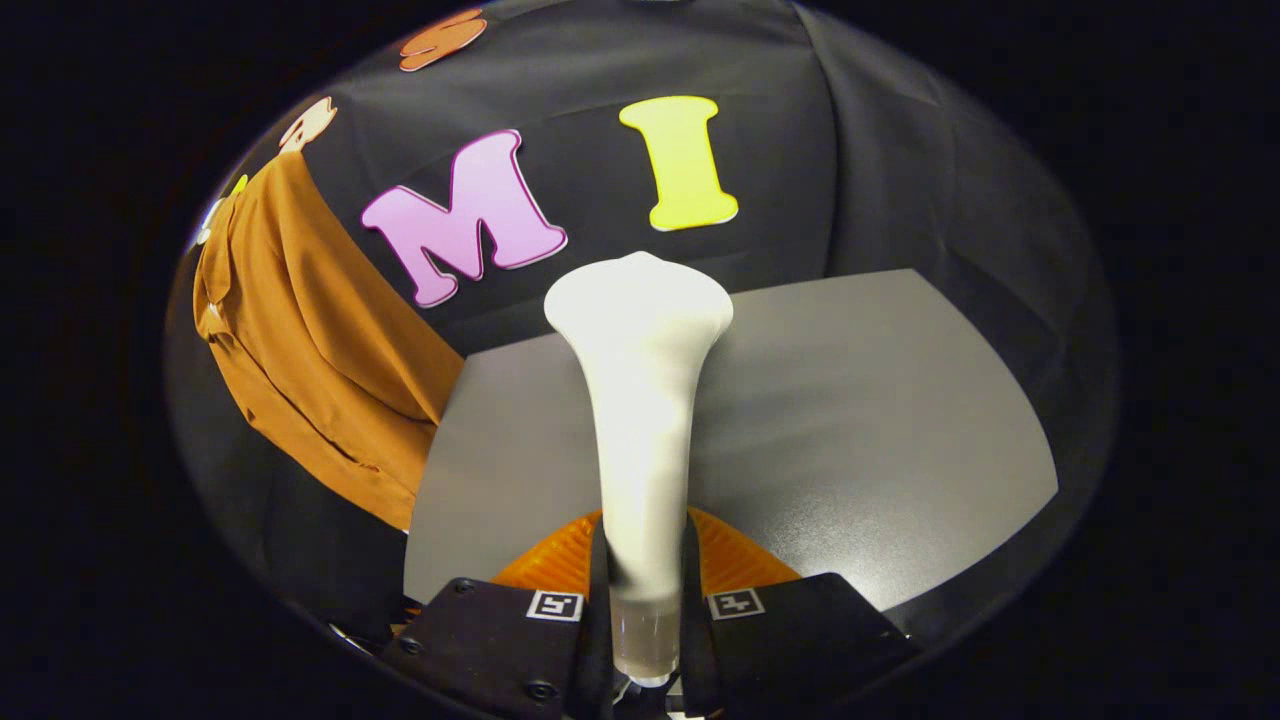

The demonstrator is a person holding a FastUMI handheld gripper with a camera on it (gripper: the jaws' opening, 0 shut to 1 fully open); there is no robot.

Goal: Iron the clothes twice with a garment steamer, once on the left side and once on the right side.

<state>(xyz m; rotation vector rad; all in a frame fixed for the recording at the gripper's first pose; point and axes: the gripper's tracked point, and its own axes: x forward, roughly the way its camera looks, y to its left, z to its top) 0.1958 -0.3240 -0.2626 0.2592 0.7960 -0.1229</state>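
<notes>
In the gripper view, the gripper (641, 590) pinches the slim handle of a cream-white plastic garment steamer (640, 400), one finger pressed against each side of the handle near its lower end. The steamer runs straight ahead from between the fingers toward twelve o'clock and flares into a wide rounded head (638, 300), which hangs above a flat grey matte tabletop (880, 400). The rust-orange fabric garment (300, 330) hangs in soft folds against the black cloth wall at about ten o'clock from the steamer head, well apart from it and beyond the table's near corner. The step in hand looks like carrying the steamer over to the garment for a pass. To do it well, the wrist should swing toward ten o'clock until the flared head squarely faces the cloth, then travel in one steady stroke along one side of the garment, touching lightly without bunching the folds. The pinch sits low on a long handle, so it needs firm pressure to keep the head from twisting.
</notes>
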